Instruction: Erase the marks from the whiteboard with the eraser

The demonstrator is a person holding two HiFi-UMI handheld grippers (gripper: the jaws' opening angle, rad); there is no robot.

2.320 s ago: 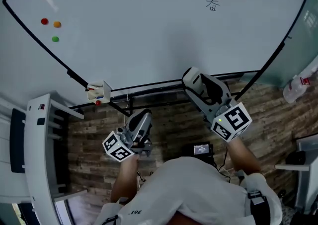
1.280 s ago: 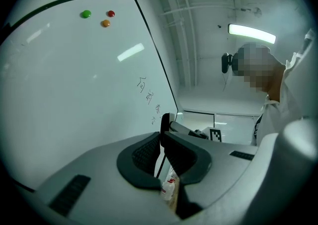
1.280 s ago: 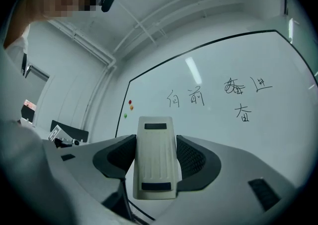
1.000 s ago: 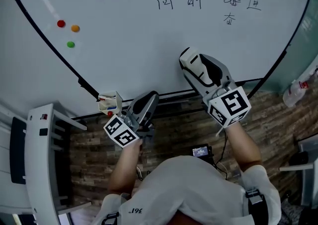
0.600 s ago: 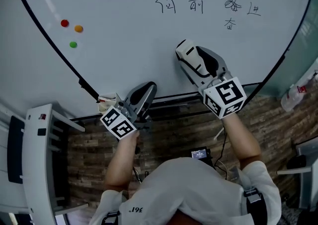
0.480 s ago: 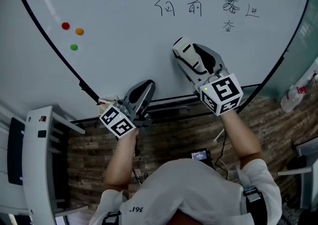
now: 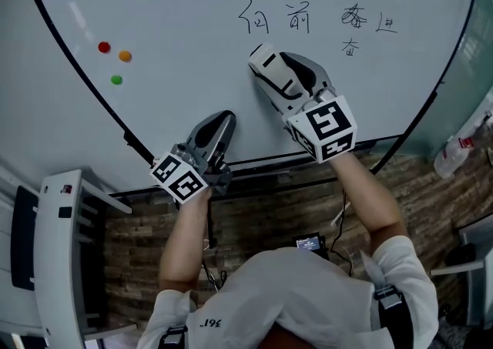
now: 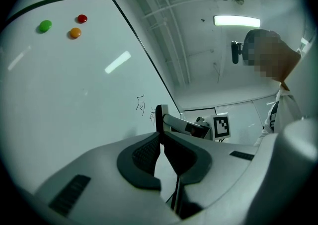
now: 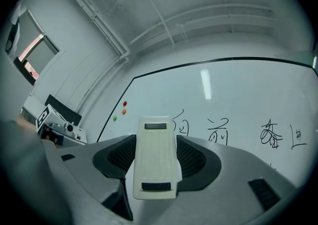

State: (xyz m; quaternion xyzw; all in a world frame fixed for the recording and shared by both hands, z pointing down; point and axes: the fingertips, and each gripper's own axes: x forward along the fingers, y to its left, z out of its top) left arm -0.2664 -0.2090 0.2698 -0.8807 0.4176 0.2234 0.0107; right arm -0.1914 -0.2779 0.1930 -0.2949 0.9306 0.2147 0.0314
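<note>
Eraser (image 7: 263, 59) sits clamped in right tongs (image 7: 279, 79), left tongs (image 7: 222, 118) pinched together; whiteboard (image 7: 192, 70) bears five marks (image 7: 353, 16), three magnets (image 7: 123, 55).

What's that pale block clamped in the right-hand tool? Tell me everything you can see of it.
It is the eraser, a long cream-coloured block that looks like plastic, with a dark rectangular patch near each end of its back. The right gripper clamps its long sides, and it sticks out past the jaws. It points up the whiteboard, its tip just below the leftmost handwritten marks. Whether it presses on the board cannot be told.
</note>
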